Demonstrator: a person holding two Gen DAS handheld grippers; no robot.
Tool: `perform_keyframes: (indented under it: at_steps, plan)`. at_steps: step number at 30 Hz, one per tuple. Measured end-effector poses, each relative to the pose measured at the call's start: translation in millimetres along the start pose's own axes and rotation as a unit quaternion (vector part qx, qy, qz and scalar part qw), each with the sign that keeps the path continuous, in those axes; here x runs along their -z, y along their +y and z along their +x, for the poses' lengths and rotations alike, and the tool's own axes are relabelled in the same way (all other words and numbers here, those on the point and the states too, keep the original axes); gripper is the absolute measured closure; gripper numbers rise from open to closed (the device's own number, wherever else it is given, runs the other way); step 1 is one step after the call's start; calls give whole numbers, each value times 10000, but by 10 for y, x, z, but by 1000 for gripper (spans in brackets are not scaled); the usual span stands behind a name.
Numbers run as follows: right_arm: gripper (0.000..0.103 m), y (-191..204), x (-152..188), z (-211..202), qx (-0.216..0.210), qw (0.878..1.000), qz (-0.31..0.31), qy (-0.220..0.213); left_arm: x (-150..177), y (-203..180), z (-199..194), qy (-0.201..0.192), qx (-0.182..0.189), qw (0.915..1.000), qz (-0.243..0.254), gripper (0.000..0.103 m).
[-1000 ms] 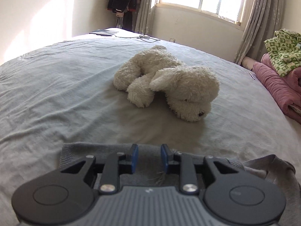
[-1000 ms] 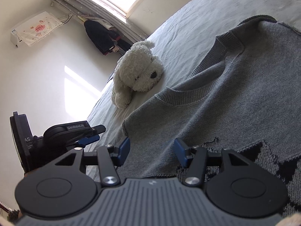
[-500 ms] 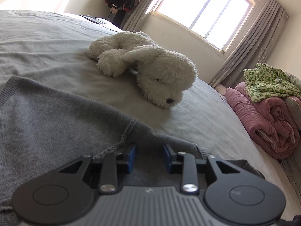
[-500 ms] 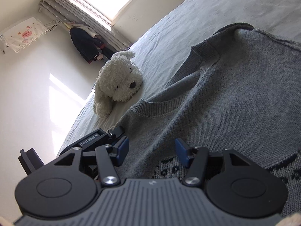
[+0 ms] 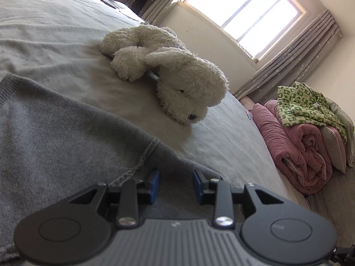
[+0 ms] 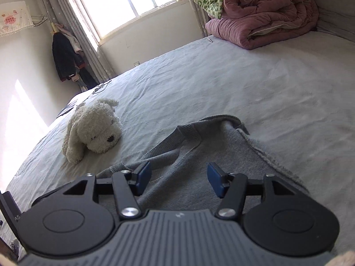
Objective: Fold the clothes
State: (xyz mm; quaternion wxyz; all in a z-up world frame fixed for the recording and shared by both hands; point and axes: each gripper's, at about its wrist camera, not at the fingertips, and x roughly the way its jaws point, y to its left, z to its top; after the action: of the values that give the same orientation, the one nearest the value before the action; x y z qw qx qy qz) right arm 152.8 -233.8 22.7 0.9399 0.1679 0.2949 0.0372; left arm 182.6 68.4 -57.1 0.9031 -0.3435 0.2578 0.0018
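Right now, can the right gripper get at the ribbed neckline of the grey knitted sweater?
Probably yes: the right gripper is open above the grey knitted sweater, and its ribbed neckline lies just ahead with nothing between them.

Both cameras sit low over the bed (image 5: 55,44), each looking out past its own two fingers. The left one is very close to the sweater (image 5: 55,122) and looks toward the window (image 5: 244,15). The right one looks the same way (a bit higher up). Both see the toy dog (image 5: 177,84) (image 6: 93,128) and the pink quilt (image 6: 261,15).

Matt knit sweater (image 5: 55,133); fluffy plush dog (image 5: 177,84).
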Motion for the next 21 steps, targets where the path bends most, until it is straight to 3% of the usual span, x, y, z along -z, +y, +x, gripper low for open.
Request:
perform_keyframes:
  at_steps: [6,9,10,11,13,17,21]
  plan:
    - [40,-425,-84,148,737,9965,-344,173,-21,-27,-45,-68,44,10000,43,53]
    - [40,-492,-18,271,885,9941,-548,296,-5,-58,-38,-46,-42,9999,147,50]
    - [47,-496,8,286,890,9937,-595,329,0,-68,-36,-39,-70,9998,181,50]
    - [68,-489,30,295,852,9937,-630,358,5,-79,-34,-32,-99,9997,216,49]
    - [92,-434,58,305,755,9939,-683,416,16,-98,-31,-13,-171,9994,287,48]
    - [92,-153,90,169,453,9947,-883,288,30,-134,-31,38,-346,9985,433,48]
    - [92,230,211,64,-125,9901,-1339,399,62,-199,-37,8,-491,9966,658,47]
